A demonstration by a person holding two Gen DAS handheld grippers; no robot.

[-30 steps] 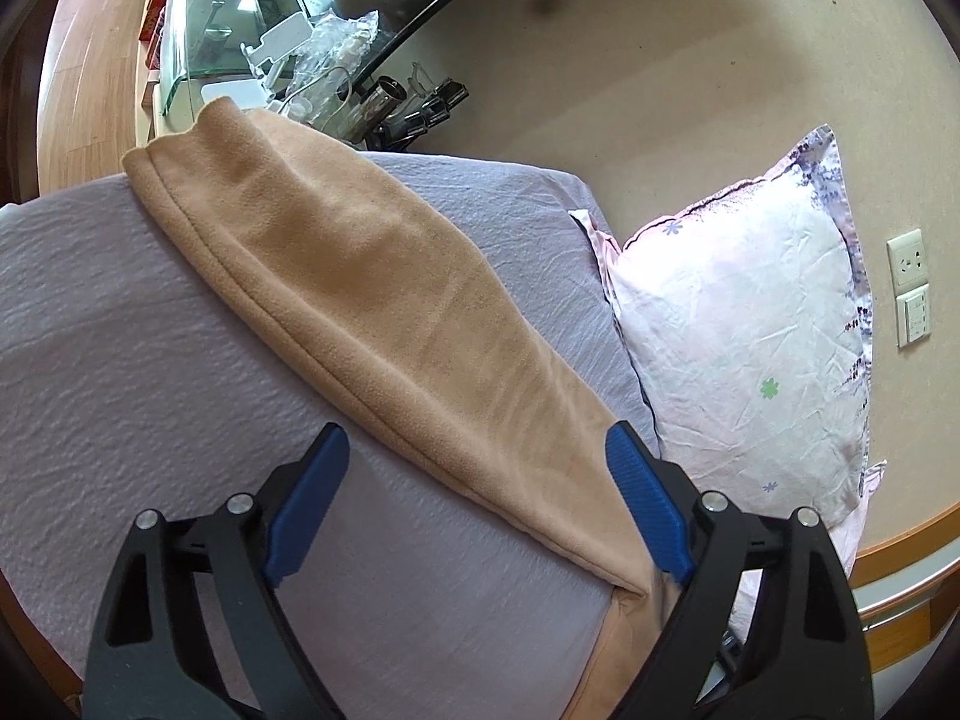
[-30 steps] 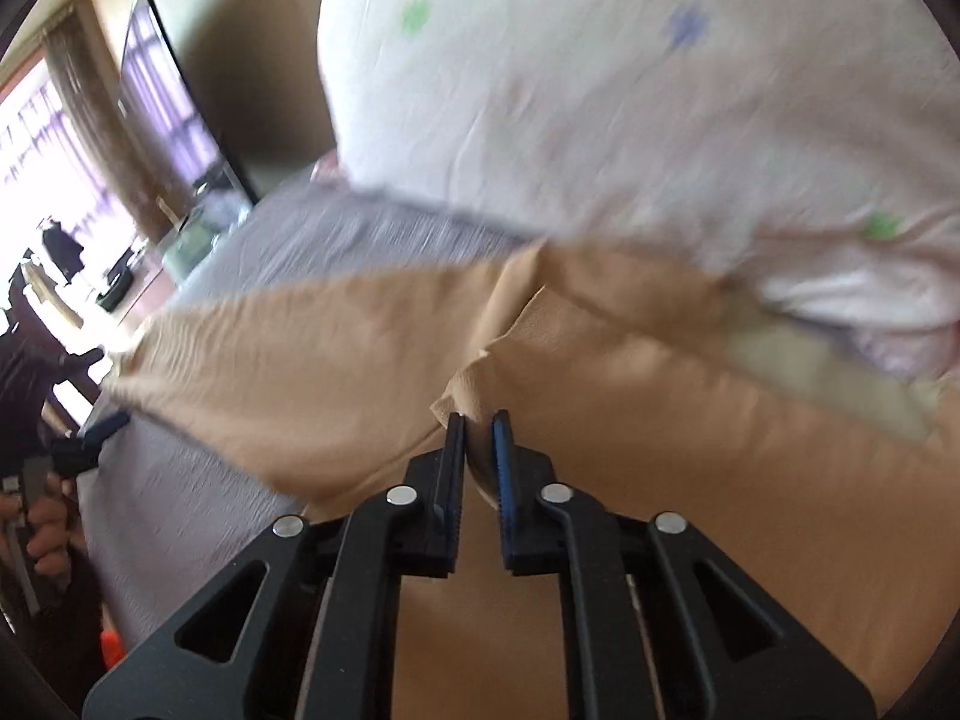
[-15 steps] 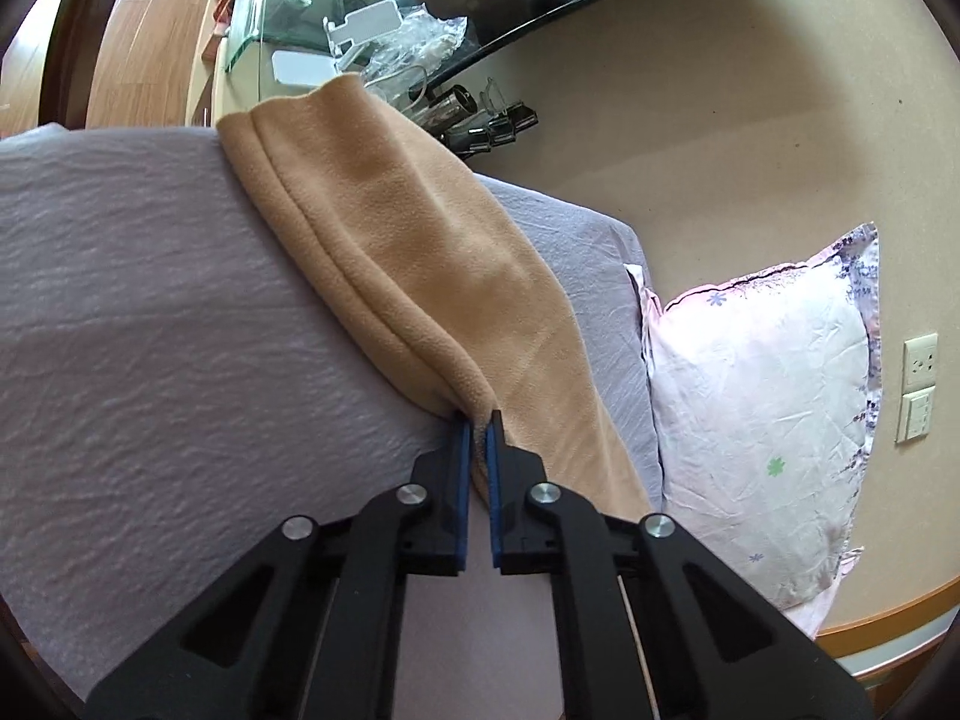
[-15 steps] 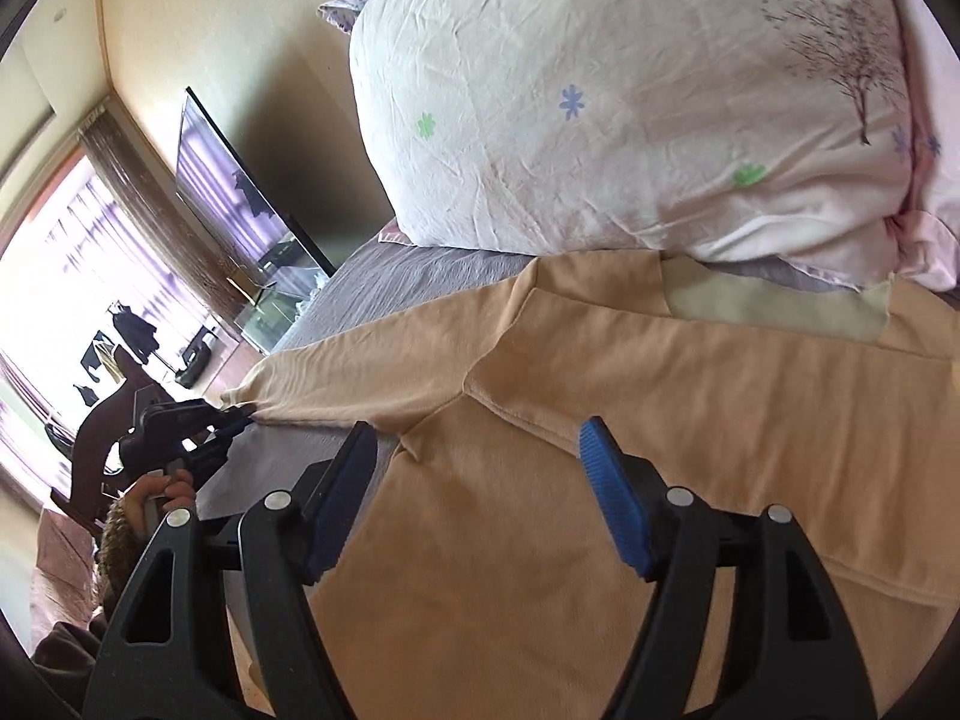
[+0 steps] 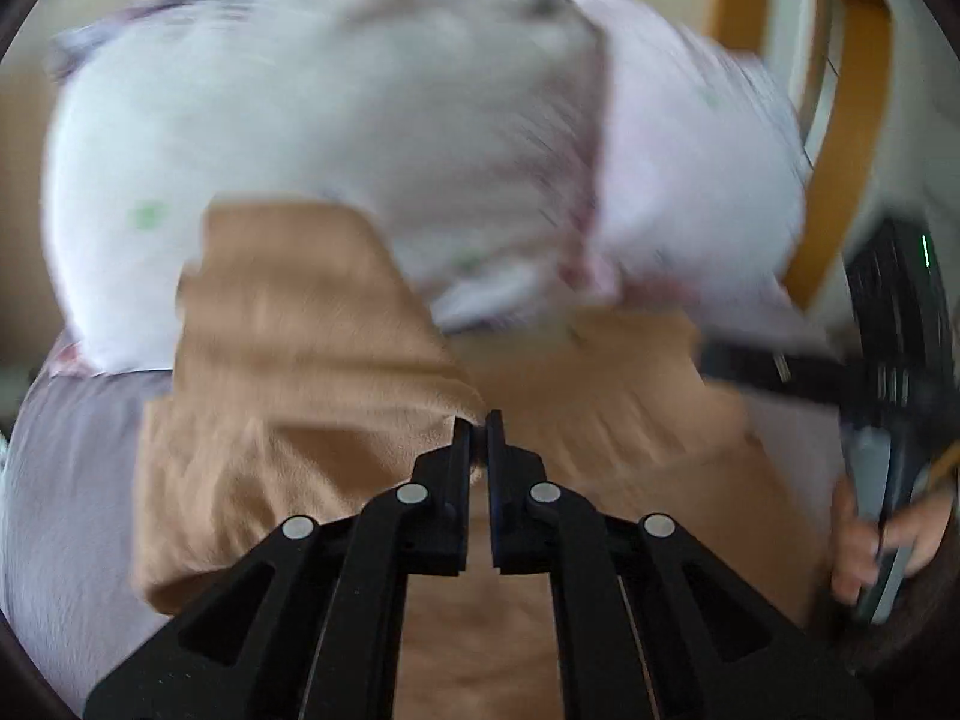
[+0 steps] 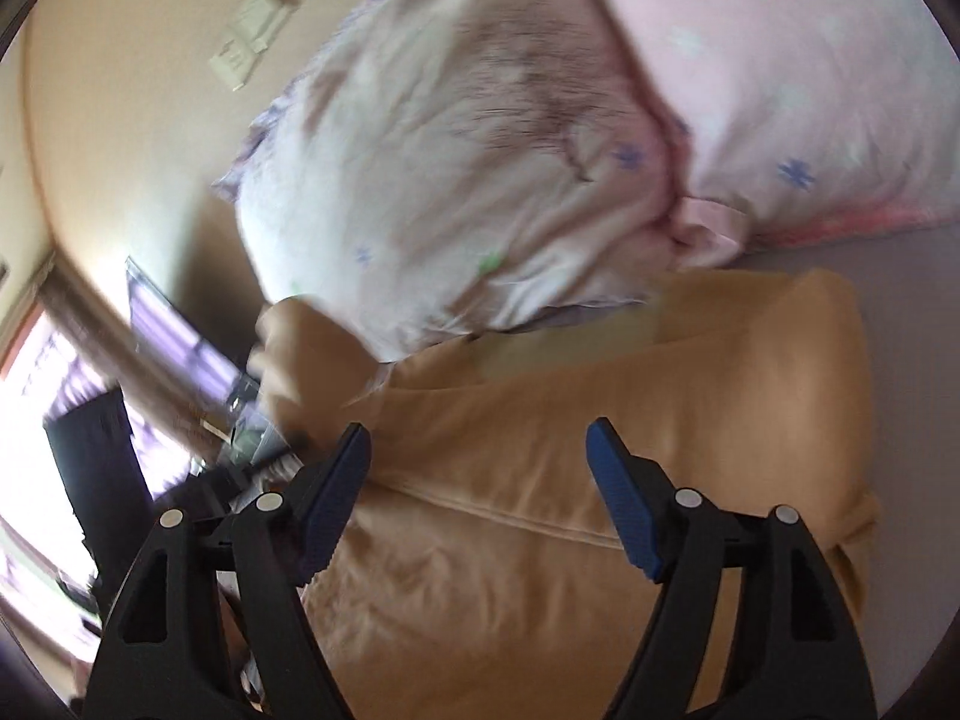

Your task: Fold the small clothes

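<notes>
The left gripper is pinched tight on a fold of the tan top lying by the pillows on the bed, while the right gripper hangs wide open over it, holding nothing.

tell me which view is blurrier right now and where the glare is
Left wrist view: heavy motion blur smears the pillow and the tan garment, while the left gripper, shut on fabric, stays sharp. Right wrist view: milder blur, mostly on the pillow; the open right gripper is crisp; the window at the left edge is blown out white. Both views show fisheye curving.
</notes>
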